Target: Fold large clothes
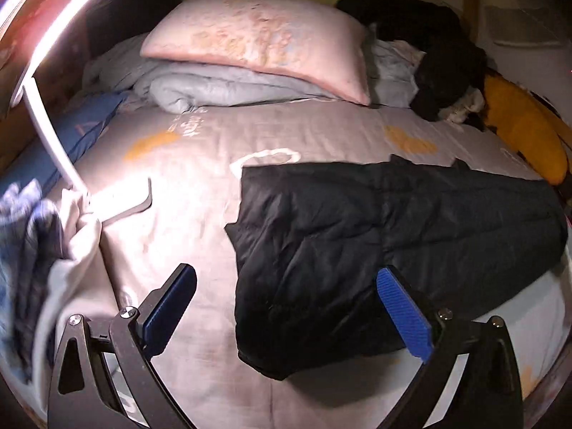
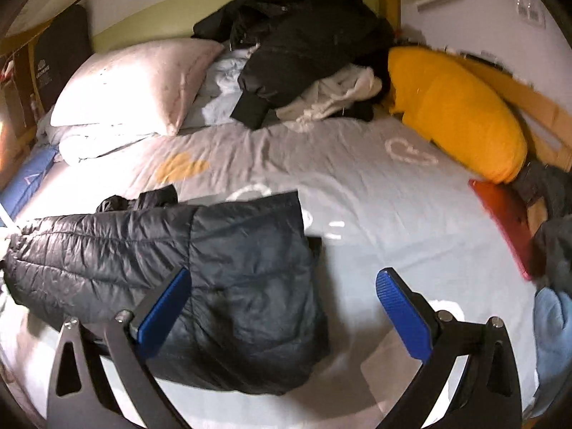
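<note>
Jacket: black quilted jacket [image 2: 200, 271], folded, lies across the near half of the bed sheet [image 2: 375, 193], long axis left to right.
Hidden: its near edge sits behind the gripper frames; collar end bunched, hard to read.
Left gripper [image 1: 286, 304]: fingers spread, empty, above the jacket.
Right gripper [image 2: 284, 307]: fingers spread, empty.
Beyond: pink pillow [image 1: 264, 39], dark clothes pile [image 2: 304, 43], yellow cushion [image 2: 457, 111] at the far side.

Glossy quilted black jacket [image 2: 200, 279] on matt, creased cotton sheet [image 2: 375, 193]

The left gripper [image 1: 286, 307] hangs with its jaws spread wide and empty; the right gripper [image 2: 284, 307] likewise, jaws apart, gripping nothing.
</note>
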Motion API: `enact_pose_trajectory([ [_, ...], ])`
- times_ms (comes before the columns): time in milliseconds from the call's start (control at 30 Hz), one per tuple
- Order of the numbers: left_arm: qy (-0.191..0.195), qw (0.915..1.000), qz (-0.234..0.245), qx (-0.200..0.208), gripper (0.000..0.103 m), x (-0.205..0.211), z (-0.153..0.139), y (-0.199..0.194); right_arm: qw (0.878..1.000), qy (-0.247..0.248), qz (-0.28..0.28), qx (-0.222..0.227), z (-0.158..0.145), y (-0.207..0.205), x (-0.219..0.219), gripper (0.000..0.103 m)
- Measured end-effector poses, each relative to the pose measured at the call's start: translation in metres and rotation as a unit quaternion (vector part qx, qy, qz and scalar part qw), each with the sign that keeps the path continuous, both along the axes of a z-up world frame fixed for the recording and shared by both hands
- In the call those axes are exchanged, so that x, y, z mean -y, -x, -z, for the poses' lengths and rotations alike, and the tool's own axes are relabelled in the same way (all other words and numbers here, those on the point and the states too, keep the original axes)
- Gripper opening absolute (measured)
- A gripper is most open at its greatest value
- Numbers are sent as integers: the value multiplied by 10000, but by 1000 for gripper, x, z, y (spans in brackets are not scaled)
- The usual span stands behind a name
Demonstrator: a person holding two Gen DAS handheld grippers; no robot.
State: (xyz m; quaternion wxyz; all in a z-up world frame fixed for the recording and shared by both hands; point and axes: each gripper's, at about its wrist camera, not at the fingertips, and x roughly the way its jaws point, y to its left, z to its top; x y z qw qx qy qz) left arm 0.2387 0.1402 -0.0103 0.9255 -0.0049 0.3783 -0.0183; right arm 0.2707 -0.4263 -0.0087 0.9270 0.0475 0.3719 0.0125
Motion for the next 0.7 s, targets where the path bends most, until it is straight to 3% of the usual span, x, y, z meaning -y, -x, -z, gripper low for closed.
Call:
enact_pose_trajectory([
  [100,492,9985,218,-62,100,0,5,-2,9943,-544,-690,-604,15,-13,3,103],
  [133,710,9970,294,-57,96,-3,5,-3,9927,-592,-807,-666,19,-15,1,103],
  [200,1134,9928,389,-28,64,-7,5,-4,9931,-364,-856,-721,27,-21,-5,102],
  [233,1227,9917,369,-52,27,-8,6,-9,9928,-298,-881,-750,29,-23,-7,93],
  [267,1303,9909,349,-46,4,-8,6,-12,9919,-294,-912,-830,33,-27,-9,72],
  [300,1387,9895,414,12,4,-10,5,-15,9904,-365,-907,-975,35,-31,-9,62],
  [367,1240,9914,372,187,3,-10,0,-18,9911,-412,-780,-993,33,-32,-9,29],
  [433,1158,9920,386,313,3,-8,-7,-22,9934,-314,-753,-804,27,-33,-12,12],
  [600,696,9965,83,463,3,6,-15,-42,9982,-175,-483,-306,9,-49,-16,6],
  [700,583,9966,-390,441,3,7,-13,-60,9993,131,-348,-90,3,-65,-28,6],
])
